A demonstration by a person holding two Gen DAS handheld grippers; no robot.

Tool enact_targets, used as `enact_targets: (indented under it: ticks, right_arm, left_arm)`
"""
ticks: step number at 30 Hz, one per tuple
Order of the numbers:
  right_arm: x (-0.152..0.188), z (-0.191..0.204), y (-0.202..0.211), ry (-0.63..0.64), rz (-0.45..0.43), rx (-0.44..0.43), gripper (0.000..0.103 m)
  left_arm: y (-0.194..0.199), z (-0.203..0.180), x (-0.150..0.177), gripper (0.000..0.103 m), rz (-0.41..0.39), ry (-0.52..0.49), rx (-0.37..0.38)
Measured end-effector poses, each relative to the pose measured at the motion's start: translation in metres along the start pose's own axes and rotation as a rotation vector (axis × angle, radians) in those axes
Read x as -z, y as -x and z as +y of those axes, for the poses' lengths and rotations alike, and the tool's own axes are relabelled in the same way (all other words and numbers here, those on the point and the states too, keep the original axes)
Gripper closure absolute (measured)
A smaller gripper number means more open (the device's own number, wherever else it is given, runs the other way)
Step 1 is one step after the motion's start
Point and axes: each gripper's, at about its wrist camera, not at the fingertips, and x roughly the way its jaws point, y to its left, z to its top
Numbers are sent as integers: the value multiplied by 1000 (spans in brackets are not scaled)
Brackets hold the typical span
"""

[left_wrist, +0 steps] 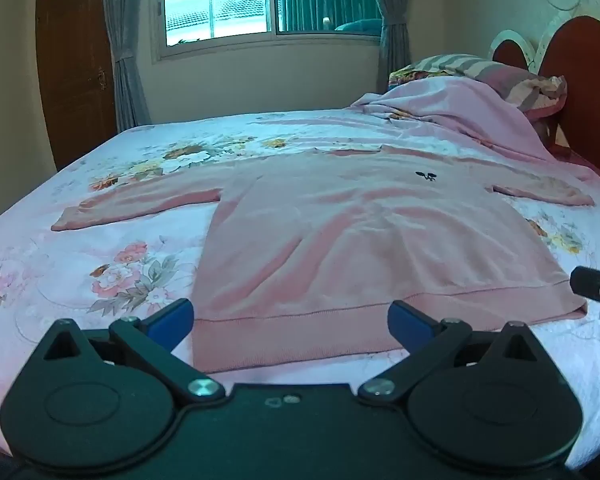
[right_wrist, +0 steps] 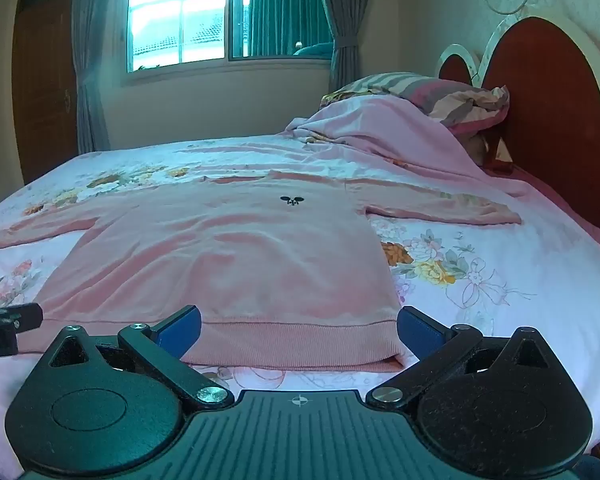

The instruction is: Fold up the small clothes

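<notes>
Left wrist view: left gripper (left_wrist: 291, 320) spread wide, nothing held, above the hem of one pink sweater (left_wrist: 340, 232). Right gripper (right_wrist: 299, 326) likewise wide, unloaded, at the same hem. Sweater count: one, flat on floral bedsheet (right_wrist: 480, 276), both sleeves outstretched, small black chest emblem (right_wrist: 292, 200). One pillow (right_wrist: 440, 96) at headboard (right_wrist: 548, 112).

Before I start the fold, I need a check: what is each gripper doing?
Left gripper: open, holding nothing, near the ribbed hem of the pink long-sleeved sweater.
Right gripper: open, holding nothing, near the same hem.
</notes>
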Motion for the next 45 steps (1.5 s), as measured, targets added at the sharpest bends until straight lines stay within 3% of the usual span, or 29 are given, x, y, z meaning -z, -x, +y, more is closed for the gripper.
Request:
enact_targets:
  ticks: [45]
  right_arm:
    - [-1, 2, 5, 0, -9, -3, 0]
  left_arm:
    - [0, -3, 3, 1, 7, 11, -5]
